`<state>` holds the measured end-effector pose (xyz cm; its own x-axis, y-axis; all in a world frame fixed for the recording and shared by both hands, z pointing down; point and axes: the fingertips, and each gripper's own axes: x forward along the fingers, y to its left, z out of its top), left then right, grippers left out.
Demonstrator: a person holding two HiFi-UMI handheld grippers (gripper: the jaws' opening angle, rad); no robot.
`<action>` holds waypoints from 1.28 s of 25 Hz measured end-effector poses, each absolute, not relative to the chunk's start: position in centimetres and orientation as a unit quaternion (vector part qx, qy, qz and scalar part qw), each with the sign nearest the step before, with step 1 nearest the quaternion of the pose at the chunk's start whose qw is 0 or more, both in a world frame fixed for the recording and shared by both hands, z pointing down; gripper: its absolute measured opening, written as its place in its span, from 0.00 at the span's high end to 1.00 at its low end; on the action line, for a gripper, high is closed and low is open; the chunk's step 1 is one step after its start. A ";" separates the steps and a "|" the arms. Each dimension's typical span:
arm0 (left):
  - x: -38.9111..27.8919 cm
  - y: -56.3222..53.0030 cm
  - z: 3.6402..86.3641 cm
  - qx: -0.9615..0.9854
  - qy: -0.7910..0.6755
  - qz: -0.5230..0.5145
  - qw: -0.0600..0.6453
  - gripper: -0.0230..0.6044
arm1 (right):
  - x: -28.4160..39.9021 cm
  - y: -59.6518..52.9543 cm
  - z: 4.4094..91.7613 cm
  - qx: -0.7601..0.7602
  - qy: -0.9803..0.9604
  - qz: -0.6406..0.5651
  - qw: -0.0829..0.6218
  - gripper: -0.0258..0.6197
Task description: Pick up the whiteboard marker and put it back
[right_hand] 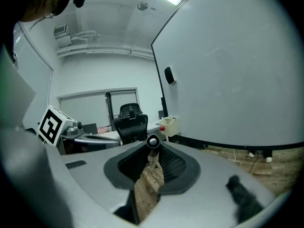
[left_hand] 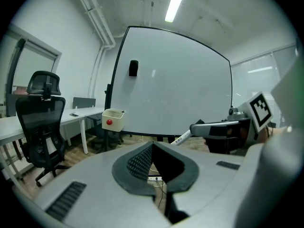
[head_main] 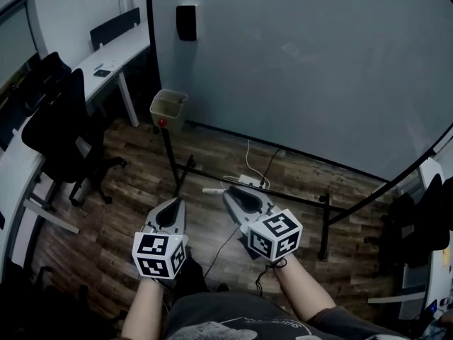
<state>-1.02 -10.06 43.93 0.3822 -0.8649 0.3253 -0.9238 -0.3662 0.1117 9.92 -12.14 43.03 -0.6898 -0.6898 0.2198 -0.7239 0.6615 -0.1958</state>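
The whiteboard marker (head_main: pixel 211 190) is a short white pen, and my right gripper (head_main: pixel 228 193) is shut on it, with the pen sticking out sideways to the left of the jaw tips. In the right gripper view its round end (right_hand: pixel 153 141) sits pinched at the tips of the right gripper (right_hand: pixel 152 145). The left gripper view shows the marker (left_hand: pixel 182 137) poking out of the right gripper (left_hand: pixel 205 128). My left gripper (head_main: pixel 173 204) hangs beside it with its tips together and nothing between them (left_hand: pixel 152 145). Ahead stands the whiteboard (head_main: pixel 304 62) on its floor stand.
A cream basket (head_main: pixel 168 109) with a red dot hangs on the stand's left post. A black eraser (head_main: pixel 187 22) sticks to the board's upper left. Black office chairs (head_main: pixel 60 129) and white desks (head_main: pixel 117 52) fill the left side. A power strip (head_main: pixel 251 180) and cables lie under the board.
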 end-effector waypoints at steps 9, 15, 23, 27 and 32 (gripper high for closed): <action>-0.2 -8.9 43.2 0.814 -0.558 0.099 0.129 0.94 | 11.3 -10.9 42.5 0.392 -0.908 0.140 0.052 0.84; -0.6 -8.6 43.2 0.809 -0.563 0.098 0.135 0.94 | 11.7 -10.8 42.6 0.396 -0.906 0.142 0.051 0.84; -1.5 -9.0 43.9 0.808 -0.563 0.095 0.144 0.94 | 11.0 -11.4 42.8 0.388 -0.906 0.165 0.034 0.84; -2.2 -9.5 44.3 0.806 -0.565 0.093 0.149 0.94 | 10.7 -12.0 43.3 0.389 -0.905 0.169 0.038 0.84; -3.1 -11.2 44.4 0.806 -0.565 0.094 0.147 0.94 | 9.9 -13.8 43.3 0.392 -0.904 0.167 0.038 0.84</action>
